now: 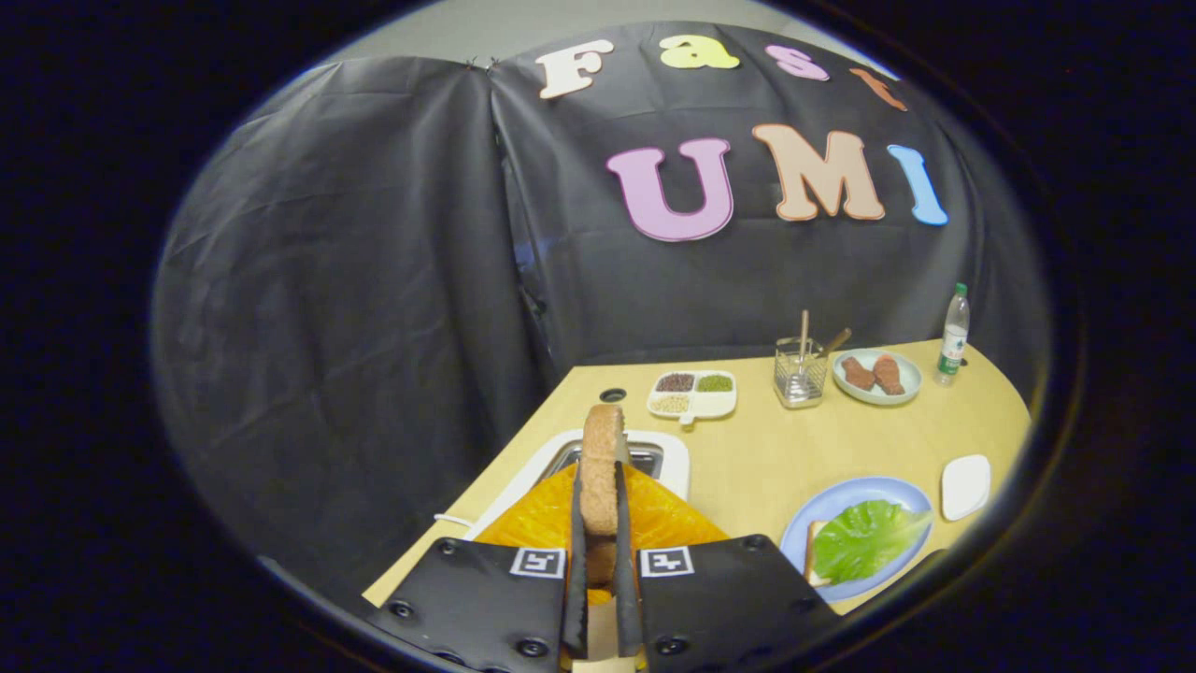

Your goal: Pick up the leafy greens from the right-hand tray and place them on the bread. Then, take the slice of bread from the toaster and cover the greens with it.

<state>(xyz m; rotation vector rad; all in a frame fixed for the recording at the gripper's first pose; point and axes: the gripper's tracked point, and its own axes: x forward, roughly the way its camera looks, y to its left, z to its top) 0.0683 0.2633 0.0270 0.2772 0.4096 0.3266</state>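
Brown, grainy bread slice point(601, 467) stands on edge, pinched between the gripper's point(599, 523) two narrow fingers, above the white toaster's point(669, 467) metal slot. Crinkled leafy greens point(864, 539) lie on a second slice of bread point(813, 561) on the round pale-blue plate point(855, 493), to the fingers' right on the smooth wooden table point(775, 449).

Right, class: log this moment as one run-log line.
gripper: shut on bread slice | slice: upright, above toaster | lettuce: on bread, blue plate | next: cover lettuce
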